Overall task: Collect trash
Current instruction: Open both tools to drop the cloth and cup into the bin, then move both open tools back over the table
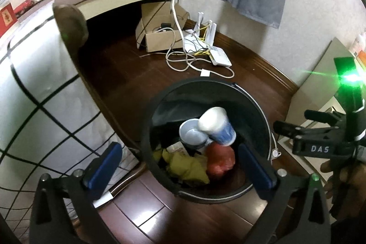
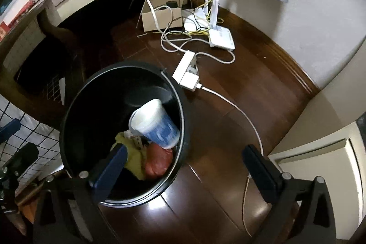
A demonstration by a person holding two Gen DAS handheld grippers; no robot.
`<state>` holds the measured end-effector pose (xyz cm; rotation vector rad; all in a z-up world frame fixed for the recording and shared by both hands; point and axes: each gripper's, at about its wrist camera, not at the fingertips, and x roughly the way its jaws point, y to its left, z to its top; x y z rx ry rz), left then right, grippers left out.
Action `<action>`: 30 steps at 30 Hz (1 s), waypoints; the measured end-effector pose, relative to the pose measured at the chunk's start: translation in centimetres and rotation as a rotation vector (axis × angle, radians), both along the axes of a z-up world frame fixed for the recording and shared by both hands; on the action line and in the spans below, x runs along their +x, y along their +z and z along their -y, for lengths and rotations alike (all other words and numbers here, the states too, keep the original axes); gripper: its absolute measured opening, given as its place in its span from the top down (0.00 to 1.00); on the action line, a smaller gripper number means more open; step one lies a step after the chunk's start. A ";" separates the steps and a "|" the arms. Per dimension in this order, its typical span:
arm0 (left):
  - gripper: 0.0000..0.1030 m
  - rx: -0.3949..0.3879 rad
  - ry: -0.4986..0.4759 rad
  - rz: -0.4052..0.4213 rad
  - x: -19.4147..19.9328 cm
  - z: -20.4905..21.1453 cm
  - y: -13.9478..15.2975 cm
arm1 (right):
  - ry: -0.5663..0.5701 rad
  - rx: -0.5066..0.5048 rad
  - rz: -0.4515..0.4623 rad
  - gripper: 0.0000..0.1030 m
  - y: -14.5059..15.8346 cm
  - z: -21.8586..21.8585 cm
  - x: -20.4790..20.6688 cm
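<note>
Both the left gripper (image 1: 180,161) and the right gripper (image 2: 183,166) stand wide apart, empty. Below them, inside the black bin (image 1: 256,97), lies the paper cup (image 1: 217,126): probably light, easily crushed; best pinched gently at mid-wall.

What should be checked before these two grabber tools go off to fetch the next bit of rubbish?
1. Left gripper empty: ok, its jaws stand wide with nothing between them.
2. Right gripper empty: ok, also wide open and holding nothing.
3. Paper cups inside the black bin: ok, the blue and white cup and the smaller cup lie within its walls on the other rubbish.
4. Room left in the bin: ok, the pile sits well below the rim.
5. Bin upright: ok, it stands on the wooden floor.
6. Cables clear: not ok, the white power strip lies right beside the bin.
</note>
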<state>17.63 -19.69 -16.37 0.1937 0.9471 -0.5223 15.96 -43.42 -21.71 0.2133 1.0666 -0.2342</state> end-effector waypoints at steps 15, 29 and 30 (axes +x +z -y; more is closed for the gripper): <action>0.01 -0.018 0.041 0.060 -1.9 -2.5 2.6 | 0.032 -0.039 0.068 0.01 3.8 -3.0 -2.8; 0.01 -0.040 0.093 0.129 -4.0 -5.2 5.9 | 0.077 -0.058 0.184 0.01 9.1 -6.8 -5.0; 0.01 -0.042 0.096 0.134 -4.1 -5.4 6.1 | 0.080 -0.057 0.195 0.01 9.5 -7.1 -5.1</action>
